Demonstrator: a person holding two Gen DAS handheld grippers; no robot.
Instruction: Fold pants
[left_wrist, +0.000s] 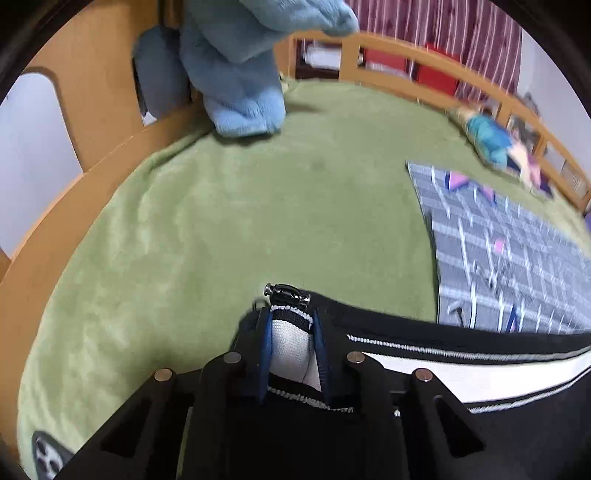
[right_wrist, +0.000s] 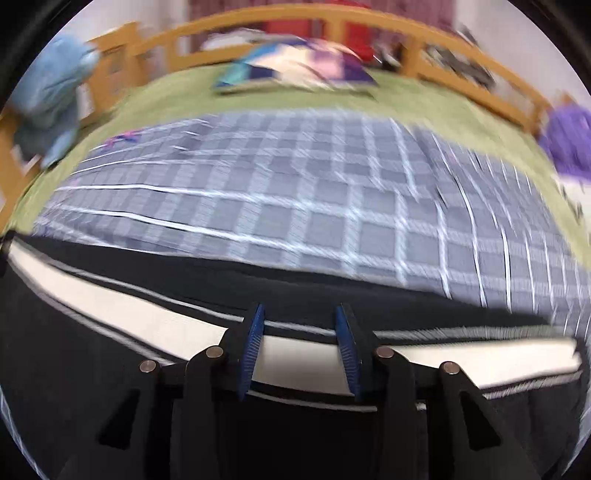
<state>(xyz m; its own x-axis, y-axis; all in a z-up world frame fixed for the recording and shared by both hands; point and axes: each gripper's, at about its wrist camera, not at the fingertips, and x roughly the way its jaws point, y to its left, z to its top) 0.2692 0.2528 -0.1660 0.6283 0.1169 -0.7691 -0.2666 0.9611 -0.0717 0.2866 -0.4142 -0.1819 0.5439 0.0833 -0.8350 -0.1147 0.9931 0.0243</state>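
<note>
Black pants (left_wrist: 461, 369) with a white side stripe lie along the near edge of a green blanket (left_wrist: 221, 221). My left gripper (left_wrist: 291, 314) is shut on a bunched end of the pants, with the striped cloth pinched between its blue pads. A black cord stopper (left_wrist: 286, 291) sticks out just past the fingertips. In the right wrist view, the pants (right_wrist: 110, 350) run across the bottom. My right gripper (right_wrist: 300, 310) stands open over the white stripe; the pads are apart and do not press on the cloth.
A grey plaid cloth (right_wrist: 295, 192) is spread on the blanket beyond the pants. A light blue fleece (left_wrist: 236, 74) hangs at the far left by the wooden rail (left_wrist: 406, 55). A colourful pillow (right_wrist: 295, 70) lies at the back, and a purple item (right_wrist: 569, 136) at the far right.
</note>
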